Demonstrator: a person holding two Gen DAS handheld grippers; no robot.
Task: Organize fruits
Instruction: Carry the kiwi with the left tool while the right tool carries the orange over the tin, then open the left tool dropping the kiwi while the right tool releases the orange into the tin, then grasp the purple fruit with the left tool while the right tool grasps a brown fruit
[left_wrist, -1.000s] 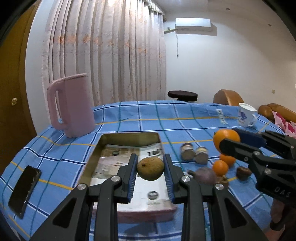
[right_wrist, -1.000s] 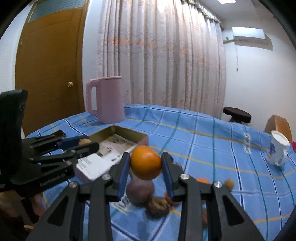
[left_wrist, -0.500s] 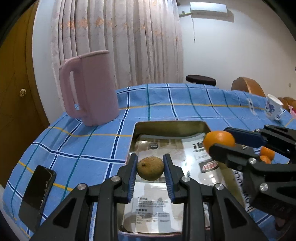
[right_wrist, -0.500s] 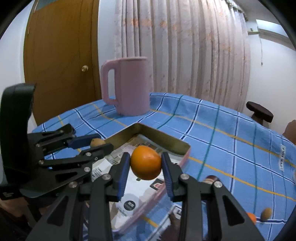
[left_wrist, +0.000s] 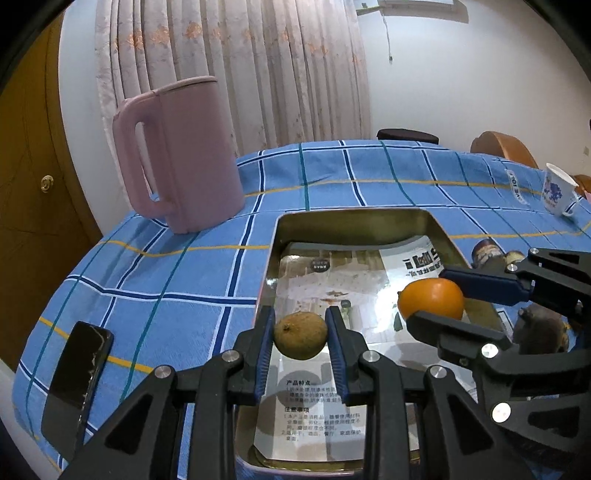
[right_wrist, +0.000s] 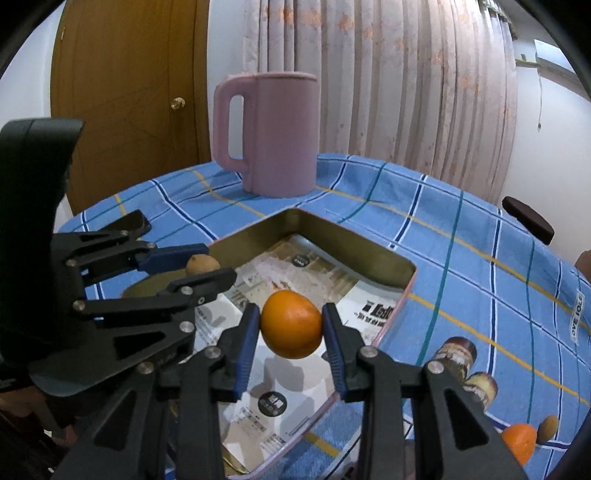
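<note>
My left gripper (left_wrist: 300, 338) is shut on a small brown fruit (left_wrist: 300, 339) and holds it over the near left part of the metal tray (left_wrist: 351, 216). My right gripper (right_wrist: 291, 325) is shut on an orange (right_wrist: 291, 323) and holds it over the tray (right_wrist: 373, 254), to the right of the left gripper. In the left wrist view the orange (left_wrist: 431, 299) sits in the right gripper over the tray's right side. In the right wrist view the brown fruit (right_wrist: 202, 264) shows at the left. The tray is lined with printed paper (left_wrist: 332, 291).
A pink jug (left_wrist: 181, 155) stands beyond the tray's left corner. A black phone (left_wrist: 75, 373) lies left of the tray. Two small jars (right_wrist: 456, 350), an orange (right_wrist: 521, 441) and a small brown fruit (right_wrist: 547, 424) lie right of the tray. A white cup (left_wrist: 557, 195) stands far right.
Both grippers have moved forward and left with their fruits, from the pile beside the tray to over the tray, and have come lower towards its paper lining.
</note>
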